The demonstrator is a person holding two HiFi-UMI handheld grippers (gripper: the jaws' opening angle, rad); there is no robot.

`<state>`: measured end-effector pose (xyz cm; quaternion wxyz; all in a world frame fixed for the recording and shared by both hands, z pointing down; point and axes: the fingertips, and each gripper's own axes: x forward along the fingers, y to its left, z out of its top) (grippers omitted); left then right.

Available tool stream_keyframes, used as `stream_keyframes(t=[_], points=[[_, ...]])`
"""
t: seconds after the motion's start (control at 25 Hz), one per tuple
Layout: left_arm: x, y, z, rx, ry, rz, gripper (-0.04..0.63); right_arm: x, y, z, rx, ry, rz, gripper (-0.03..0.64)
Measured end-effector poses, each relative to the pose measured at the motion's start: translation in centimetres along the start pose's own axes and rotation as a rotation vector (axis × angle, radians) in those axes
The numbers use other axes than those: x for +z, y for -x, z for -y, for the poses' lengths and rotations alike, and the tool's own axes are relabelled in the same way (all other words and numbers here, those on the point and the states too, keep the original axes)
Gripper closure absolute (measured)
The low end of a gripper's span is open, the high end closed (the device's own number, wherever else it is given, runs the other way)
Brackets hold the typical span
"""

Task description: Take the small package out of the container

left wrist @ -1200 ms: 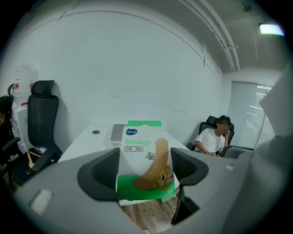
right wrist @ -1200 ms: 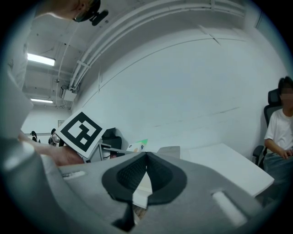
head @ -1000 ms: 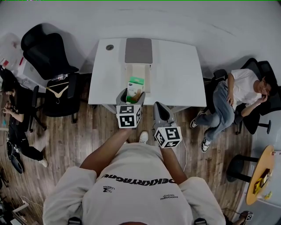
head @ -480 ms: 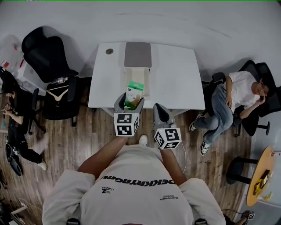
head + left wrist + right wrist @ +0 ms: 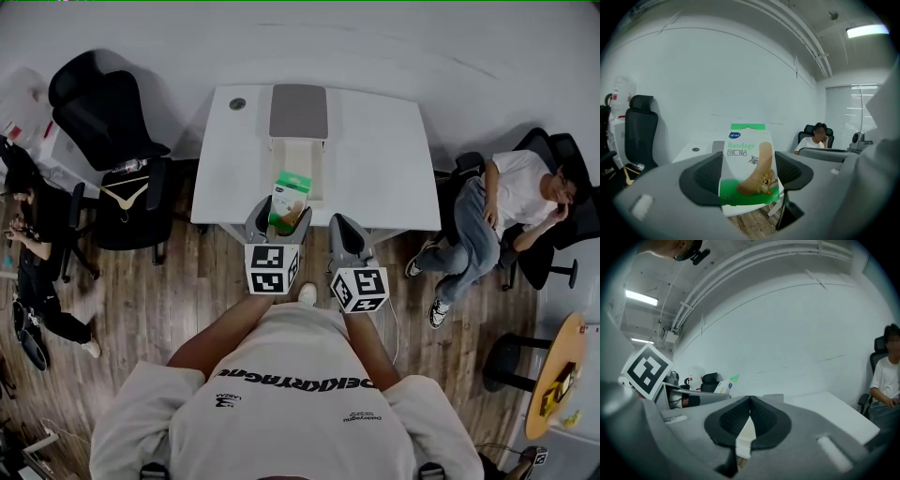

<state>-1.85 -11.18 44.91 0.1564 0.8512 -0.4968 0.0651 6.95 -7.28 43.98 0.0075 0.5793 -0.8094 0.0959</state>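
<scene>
**Desk:** What sits nearest the lens?

**Photographer:** The wearer's pale shirt (image 5: 300,403). Beyond it two grippers hang over a wooden floor (image 5: 187,281), at the near edge of a white table (image 5: 375,159). The left gripper (image 5: 279,217) is clamped on the package (image 5: 289,192). The right gripper (image 5: 341,227), just beside it, has its jaws pressed together with nothing between them.

**Desk:** How does the package look?

**Photographer:** It is a flat card pack, white above and green along the bottom, with a green tab on top. It is printed "Bandage" beside a tan plaster strip and a cartoon figure. In the left gripper view it stands upright, a dark ridged pad (image 5: 707,176) against each side edge.

**Desk:** And the container?

**Photographer:** An open cream container (image 5: 298,150) lies mid-table, its long side running away from the wearer. In the head view the package overlaps its near end. Whether anything lies inside cannot be told. A grey panel (image 5: 298,111) touches its far end.

**Desk:** Any room to move?

**Photographer:** There is bare tabletop on both sides of the container, more of it on the right. A black chair (image 5: 103,122) stands off the table's left edge. A seated person (image 5: 506,202) is off its right edge, well apart from the grippers. A blank wall (image 5: 717,70) closes the far side.
</scene>
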Motion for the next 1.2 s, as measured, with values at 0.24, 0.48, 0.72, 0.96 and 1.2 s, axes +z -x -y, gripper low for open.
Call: stream_keyframes(t=[0.24,0.48,0.72,0.96,1.2], points=[[0.2,0.3,0.2,-0.008,-0.021,0.017,0.238,0.2,-0.2,0.2,-0.003,0.007,0.005,0.618],[0.3,0.5,-0.1,-0.001,-0.027,0.027,0.238,0.4,-0.5,0.2,-0.003,0.011,0.009,0.618],[0.3,0.3,0.1,0.003,-0.035,0.034,0.238,0.3,-0.7,0.6,-0.003,0.008,0.006,0.618],[0.4,0.4,0.0,0.011,-0.037,0.039,0.238,0.5,-0.7,0.9,-0.008,0.010,0.013,0.618],[0.3,-0.1,0.0,0.019,-0.059,0.044,0.238,0.6,-1.0,1.3,-0.009,0.009,0.018,0.618]])
